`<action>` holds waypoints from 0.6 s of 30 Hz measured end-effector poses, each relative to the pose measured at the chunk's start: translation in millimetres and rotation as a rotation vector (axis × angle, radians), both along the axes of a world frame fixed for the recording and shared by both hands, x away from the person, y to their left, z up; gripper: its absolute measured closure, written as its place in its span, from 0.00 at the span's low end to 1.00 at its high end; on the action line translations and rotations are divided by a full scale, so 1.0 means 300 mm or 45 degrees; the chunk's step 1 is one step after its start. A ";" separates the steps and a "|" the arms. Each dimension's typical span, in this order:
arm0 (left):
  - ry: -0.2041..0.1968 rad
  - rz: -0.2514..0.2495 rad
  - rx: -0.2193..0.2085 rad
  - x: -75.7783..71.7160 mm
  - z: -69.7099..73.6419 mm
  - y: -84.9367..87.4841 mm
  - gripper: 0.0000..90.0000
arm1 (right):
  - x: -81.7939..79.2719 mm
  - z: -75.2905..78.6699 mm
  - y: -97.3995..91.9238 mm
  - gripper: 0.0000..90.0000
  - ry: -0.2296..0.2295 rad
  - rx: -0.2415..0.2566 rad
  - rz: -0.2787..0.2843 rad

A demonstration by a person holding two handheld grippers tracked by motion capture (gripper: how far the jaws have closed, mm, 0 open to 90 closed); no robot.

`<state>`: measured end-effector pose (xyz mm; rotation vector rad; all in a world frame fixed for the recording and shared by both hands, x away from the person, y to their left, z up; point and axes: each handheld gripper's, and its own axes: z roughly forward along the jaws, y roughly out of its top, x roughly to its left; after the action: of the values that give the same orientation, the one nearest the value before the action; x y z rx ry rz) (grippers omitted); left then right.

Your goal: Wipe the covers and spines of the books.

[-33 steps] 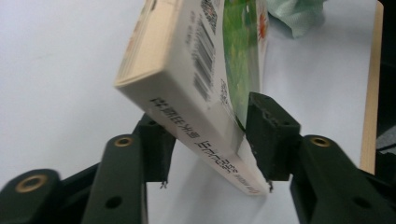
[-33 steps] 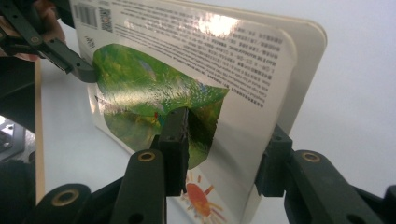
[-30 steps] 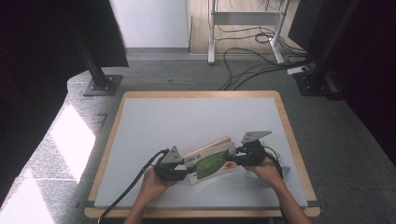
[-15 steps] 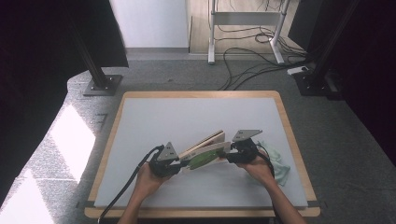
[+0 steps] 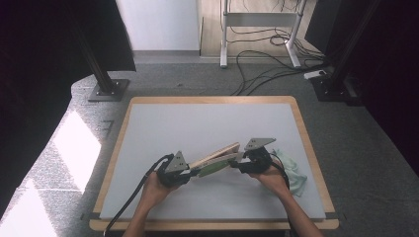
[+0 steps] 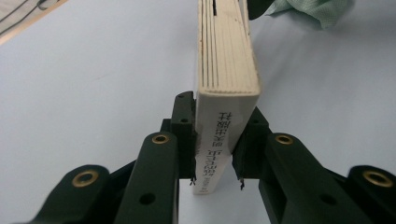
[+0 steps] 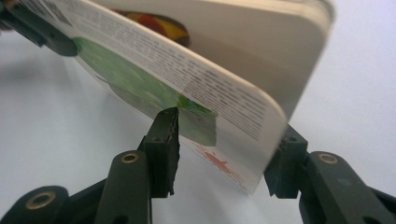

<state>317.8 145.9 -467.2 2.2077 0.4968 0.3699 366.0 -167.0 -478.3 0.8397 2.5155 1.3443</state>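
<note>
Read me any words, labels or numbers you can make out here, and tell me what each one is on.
Book spine, between the left gripper jaws: dark printed characters running down it, too blurred to read.
Book cover facing the right gripper: lines of small print, blurred, unreadable.
Nothing else carries text.

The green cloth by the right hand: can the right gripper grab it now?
Probably not yet. The cloth lies free just behind the right gripper, but its jaws point the other way, with the book between them.
</note>
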 end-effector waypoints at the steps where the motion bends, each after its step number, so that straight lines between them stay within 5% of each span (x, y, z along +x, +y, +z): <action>1: 0.005 0.008 -0.003 -0.001 0.000 0.000 0.80 | 0.000 0.002 -0.005 0.56 0.003 0.003 -0.004; 18: 0.058 -0.014 -0.106 -0.032 0.010 -0.005 0.74 | 0.001 0.007 -0.034 0.39 -0.019 -0.009 0.000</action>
<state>308.3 144.4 -464.1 2.1412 0.5151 0.2888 366.2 -177.1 -476.2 0.8253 2.5078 1.3360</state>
